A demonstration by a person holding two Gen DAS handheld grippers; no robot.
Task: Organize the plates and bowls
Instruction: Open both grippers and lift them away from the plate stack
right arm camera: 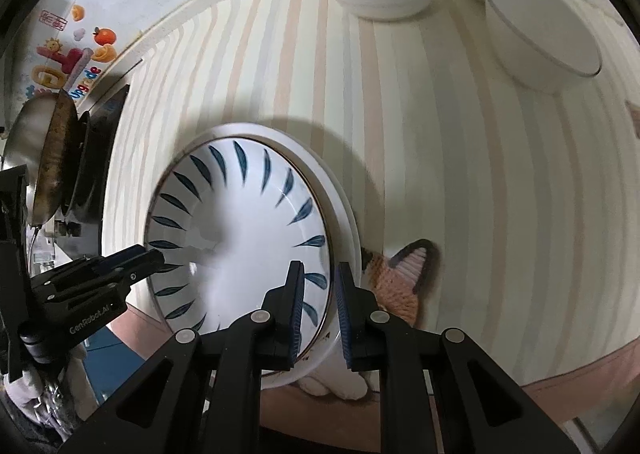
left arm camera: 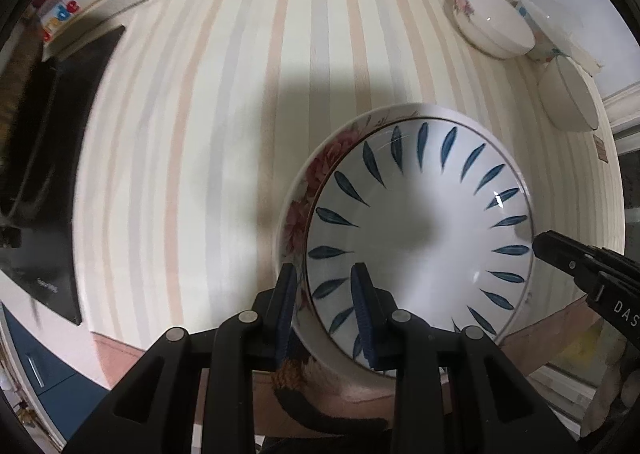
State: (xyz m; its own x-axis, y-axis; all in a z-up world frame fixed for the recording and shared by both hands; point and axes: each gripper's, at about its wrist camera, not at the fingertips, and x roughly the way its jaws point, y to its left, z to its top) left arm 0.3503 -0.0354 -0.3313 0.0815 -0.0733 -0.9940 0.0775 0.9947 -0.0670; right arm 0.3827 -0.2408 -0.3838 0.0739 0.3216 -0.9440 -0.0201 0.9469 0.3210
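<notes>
"GenRobot.AI" printed on left gripper [right arm camera: 158,256], lower left; both it and right gripper [right arm camera: 318,308] straddle bowl [right arm camera: 248,238] rim, jaws narrow.

hidden: flower plate [left arm camera: 298,210] mostly under the leaf bowl [left arm camera: 420,230] | cat print [right arm camera: 400,274] half behind that bowl | cut off: pan [right arm camera: 44,158] left of bowl

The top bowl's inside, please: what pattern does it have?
Dark blue leaf strokes radiating on white, on the top bowl; clearest in the left wrist view.
</notes>
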